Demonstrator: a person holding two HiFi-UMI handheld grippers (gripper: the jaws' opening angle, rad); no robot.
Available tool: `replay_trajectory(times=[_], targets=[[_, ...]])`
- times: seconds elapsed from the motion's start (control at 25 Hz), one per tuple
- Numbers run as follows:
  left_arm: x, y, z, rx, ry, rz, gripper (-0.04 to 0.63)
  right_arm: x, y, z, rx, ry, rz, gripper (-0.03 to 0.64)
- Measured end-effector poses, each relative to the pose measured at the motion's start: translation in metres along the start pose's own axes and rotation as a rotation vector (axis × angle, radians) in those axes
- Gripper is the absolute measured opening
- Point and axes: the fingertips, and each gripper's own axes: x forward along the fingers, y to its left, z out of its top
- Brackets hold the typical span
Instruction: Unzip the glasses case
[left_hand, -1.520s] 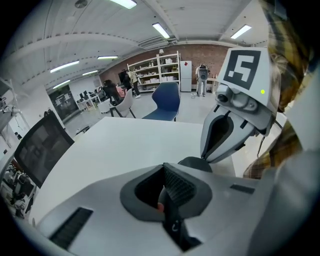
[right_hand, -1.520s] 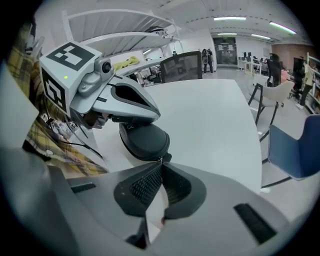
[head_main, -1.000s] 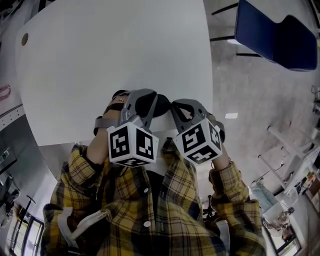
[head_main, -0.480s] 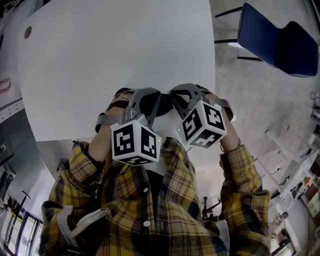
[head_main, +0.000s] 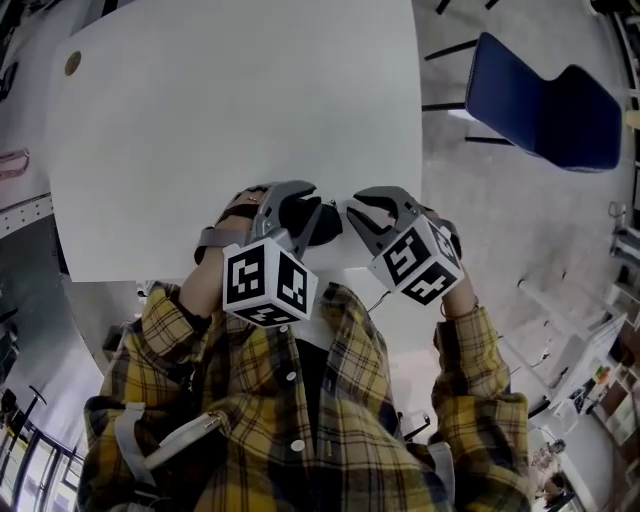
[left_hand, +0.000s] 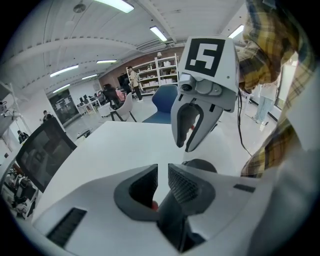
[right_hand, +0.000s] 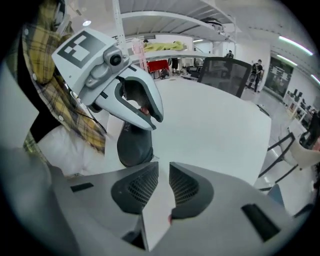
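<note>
Glasses case (head_main: 300, 213): dark, rounded, at 6 o'clock on the white table (head_main: 250, 100), close to the near edge. Judged light and semi-stiff, likely to skid on the smooth top. Pin the body with one gripper and pinch the zip pull with the other; the pull cannot be made out.

Left gripper (left_hand: 163, 172): jaws have just been opening, now a narrow slit. The case shows dark low between them; pads not seen pressing.

Right gripper (right_hand: 163, 172): at 3 o'clock of the case, jaws slightly apart, nothing between, only table beyond.
</note>
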Motion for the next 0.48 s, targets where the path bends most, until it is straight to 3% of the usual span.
replay_trajectory(times=[0.08, 0.24, 0.48], targets=[[-0.009, 0.013, 0.003, -0.034, -0.022, 0.023, 0.066, -0.012, -0.005, 0.008, 0.063, -0.064, -0.034, 0.043], [-0.044, 0.040, 0.023, -0.182, -0.114, 0.063, 0.066, -0.047, -0.015, 0.042, 0.173, -0.210, -0.110, 0.043], [-0.113, 0.072, 0.066, -0.424, -0.328, 0.097, 0.064, -0.108, -0.028, 0.115, 0.289, -0.472, -0.218, 0.043]])
